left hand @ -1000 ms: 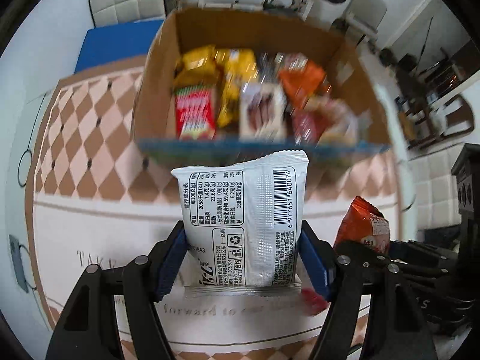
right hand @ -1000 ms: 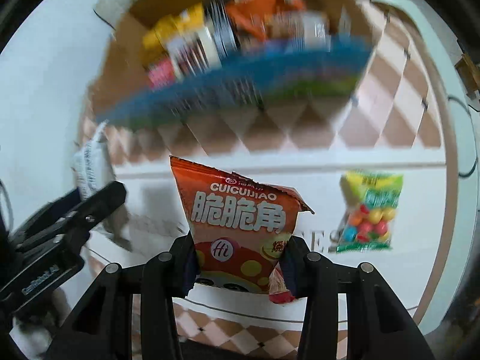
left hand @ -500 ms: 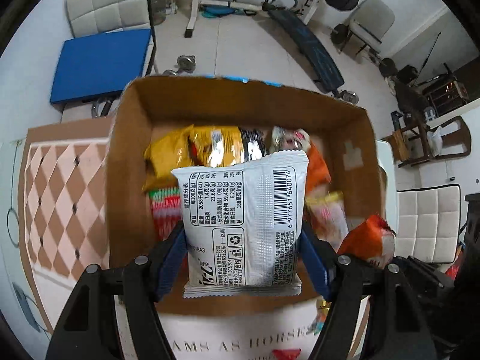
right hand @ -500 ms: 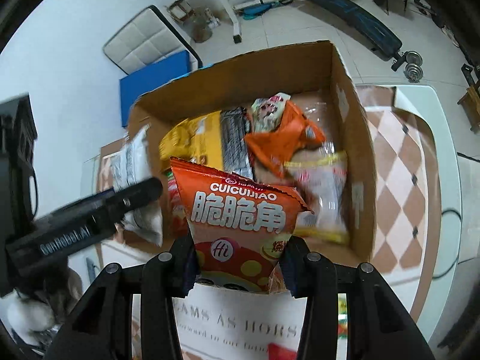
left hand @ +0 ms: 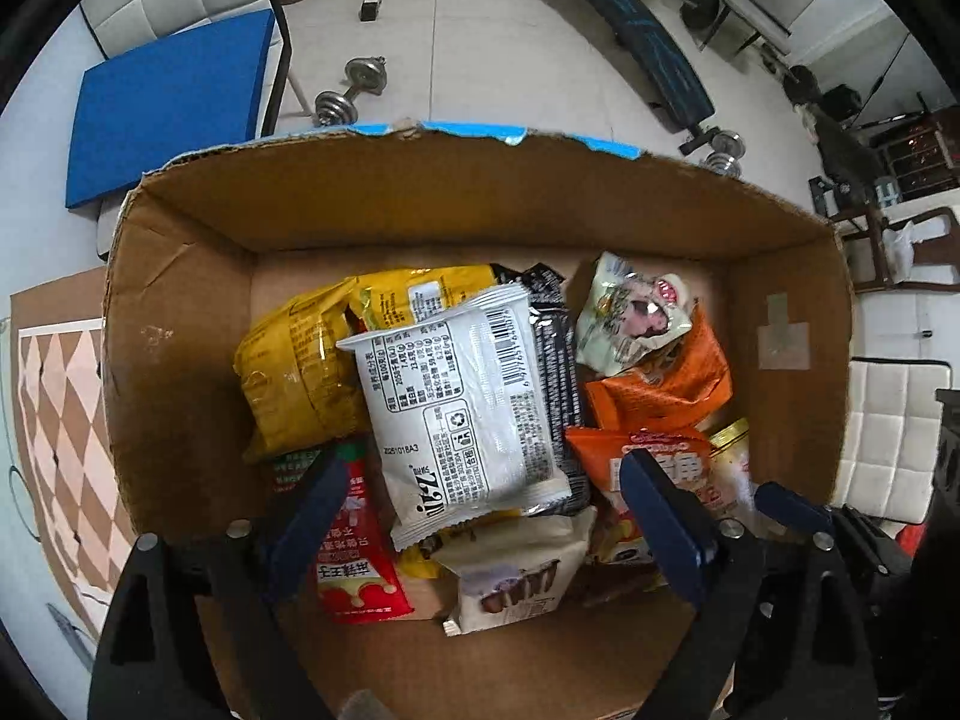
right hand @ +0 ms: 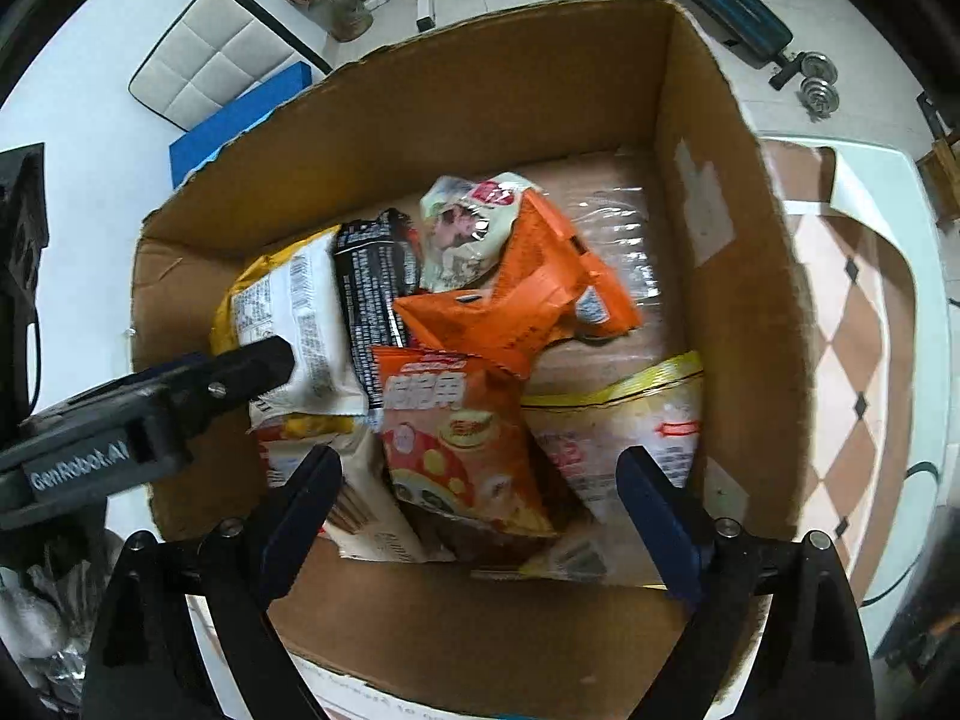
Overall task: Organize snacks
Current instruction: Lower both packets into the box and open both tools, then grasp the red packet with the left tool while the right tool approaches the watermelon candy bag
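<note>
Home gym room, weight bench (left hand: 648, 48), dumbbell (left hand: 348, 90), tiled floor (left hand: 510, 60)

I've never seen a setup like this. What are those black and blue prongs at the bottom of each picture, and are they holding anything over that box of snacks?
No robot here: a person carries a two-finger tool in each hand, each with its own camera looking along the fingers. One picture looks past the left gripper, the other past the right gripper. Both hang over a brown cardboard box of snack packets. Their jaws have just been opening and now stand wide, gripping nothing. A white packet with a barcode and an orange snack bag with cartoon circles lie loose on the pile beneath them.
</note>
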`<state>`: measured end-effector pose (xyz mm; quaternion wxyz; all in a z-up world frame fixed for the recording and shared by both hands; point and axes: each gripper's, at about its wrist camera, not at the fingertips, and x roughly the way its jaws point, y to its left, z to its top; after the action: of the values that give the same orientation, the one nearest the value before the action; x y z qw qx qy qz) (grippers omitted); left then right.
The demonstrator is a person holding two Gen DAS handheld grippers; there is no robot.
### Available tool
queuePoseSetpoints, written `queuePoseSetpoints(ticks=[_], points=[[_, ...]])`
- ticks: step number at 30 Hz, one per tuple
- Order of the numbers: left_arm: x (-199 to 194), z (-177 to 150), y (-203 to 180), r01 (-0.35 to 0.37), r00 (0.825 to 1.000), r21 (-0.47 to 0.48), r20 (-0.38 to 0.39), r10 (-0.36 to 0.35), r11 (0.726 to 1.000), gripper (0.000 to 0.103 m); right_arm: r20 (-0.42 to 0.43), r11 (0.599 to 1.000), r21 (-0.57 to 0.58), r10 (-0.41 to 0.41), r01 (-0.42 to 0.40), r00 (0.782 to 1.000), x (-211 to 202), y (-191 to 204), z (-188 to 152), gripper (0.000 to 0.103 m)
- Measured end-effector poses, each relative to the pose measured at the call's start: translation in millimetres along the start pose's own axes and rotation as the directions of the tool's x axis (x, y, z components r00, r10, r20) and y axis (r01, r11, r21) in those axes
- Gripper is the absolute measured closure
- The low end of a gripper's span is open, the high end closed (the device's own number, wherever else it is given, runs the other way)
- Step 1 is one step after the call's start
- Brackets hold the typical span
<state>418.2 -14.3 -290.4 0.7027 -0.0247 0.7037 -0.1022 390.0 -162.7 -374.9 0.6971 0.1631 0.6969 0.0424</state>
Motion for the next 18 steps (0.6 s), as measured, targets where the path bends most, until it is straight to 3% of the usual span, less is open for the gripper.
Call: queuePoseSetpoints(ticks=[10, 18], points=[[-35, -30, -3, -0.031, 0.992, 0.016, 0.127, 0.029, 0.999, 0.011, 0.082, 0.991, -0.056, -0.119, 0.124, 0.989, -37, 10, -25, 0.008], [-67, -81, -2, -0.098, 0.966, 0.007, 0.240, 0.093, 0.995, 0.011, 0.154, 0.984, -0.074, -0.149, 0.162, 0.977, -67, 17, -60, 0.008]])
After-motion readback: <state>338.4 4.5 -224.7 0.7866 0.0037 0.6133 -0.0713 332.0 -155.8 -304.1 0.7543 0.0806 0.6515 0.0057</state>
